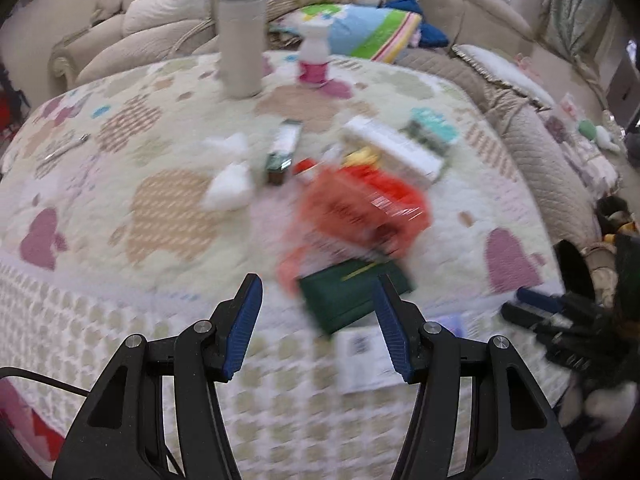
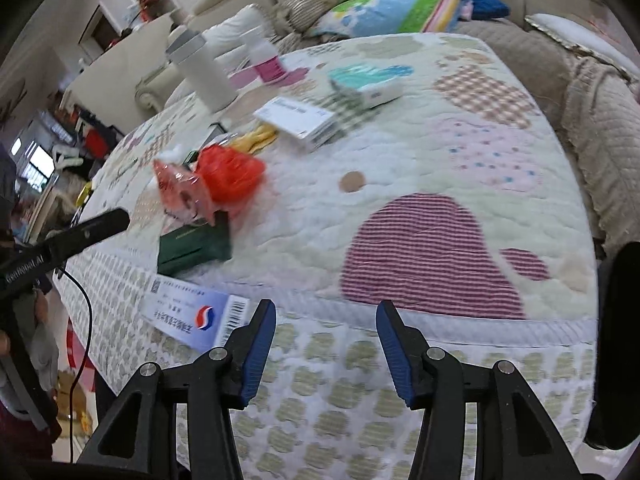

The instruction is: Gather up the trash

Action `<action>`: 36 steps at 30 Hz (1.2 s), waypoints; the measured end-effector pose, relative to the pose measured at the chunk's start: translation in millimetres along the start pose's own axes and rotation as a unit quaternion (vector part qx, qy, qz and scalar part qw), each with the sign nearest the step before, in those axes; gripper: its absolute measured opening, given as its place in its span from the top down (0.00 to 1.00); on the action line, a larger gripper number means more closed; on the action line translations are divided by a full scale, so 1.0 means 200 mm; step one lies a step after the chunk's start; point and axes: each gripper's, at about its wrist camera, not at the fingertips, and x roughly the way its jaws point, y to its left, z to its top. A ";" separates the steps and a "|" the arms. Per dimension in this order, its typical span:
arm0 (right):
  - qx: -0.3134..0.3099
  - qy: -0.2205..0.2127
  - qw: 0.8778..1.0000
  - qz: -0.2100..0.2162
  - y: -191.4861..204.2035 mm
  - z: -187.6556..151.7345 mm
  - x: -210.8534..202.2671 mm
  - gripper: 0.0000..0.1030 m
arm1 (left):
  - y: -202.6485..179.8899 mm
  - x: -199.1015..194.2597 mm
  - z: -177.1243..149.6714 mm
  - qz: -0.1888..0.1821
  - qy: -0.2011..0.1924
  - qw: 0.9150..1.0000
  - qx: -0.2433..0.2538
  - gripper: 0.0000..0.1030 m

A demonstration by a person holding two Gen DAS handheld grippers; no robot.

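Trash lies on a table under a quilted cloth [image 1: 168, 208]. A crumpled red plastic wrapper [image 1: 360, 208] [image 2: 228, 176] rests against a dark green box [image 1: 344, 300] [image 2: 196, 248]. A white paper slip with a barcode [image 1: 360, 360] [image 2: 192, 316] lies at the table's near edge. White tissues [image 1: 228, 188] and a small packet [image 1: 282, 152] sit further in. My left gripper [image 1: 318, 282] hovers open just short of the green box, nothing between its pads. My right gripper [image 2: 327, 308] is open over the table's edge, to the right of the slip, and holds nothing.
A tall grey tumbler [image 1: 242, 40] [image 2: 200, 68] and a pink-based bottle [image 1: 314, 56] [image 2: 268, 60] stand at the far side. A white box [image 1: 396, 148] [image 2: 300, 116] and a teal box [image 1: 432, 128] [image 2: 372, 80] lie mid-table. A sofa with cushions [image 1: 160, 12] surrounds the table.
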 end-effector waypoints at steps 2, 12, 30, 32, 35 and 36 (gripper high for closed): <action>-0.003 0.003 1.000 -0.002 0.01 0.01 0.01 0.51 | 0.06 0.03 -0.02 0.016 0.006 1.000 -0.007 0.46; -0.010 0.005 1.000 -0.004 0.04 0.04 0.01 0.51 | 0.19 0.12 0.01 -0.027 0.008 0.999 -0.043 0.46; -0.021 0.017 1.000 -0.011 0.09 0.10 0.06 0.50 | 0.03 0.33 0.27 -0.138 -0.003 0.989 0.044 0.45; -0.024 0.017 1.000 -0.009 0.10 0.12 0.08 0.50 | 0.01 0.33 0.26 -0.143 0.002 0.988 0.057 0.71; -0.028 0.017 0.999 -0.006 0.12 0.16 0.11 0.50 | -0.01 0.33 0.24 -0.139 0.020 0.987 0.078 0.90; -0.029 0.017 0.999 -0.004 0.13 0.19 0.13 0.50 | -0.01 0.32 0.23 -0.140 0.021 0.987 0.080 0.94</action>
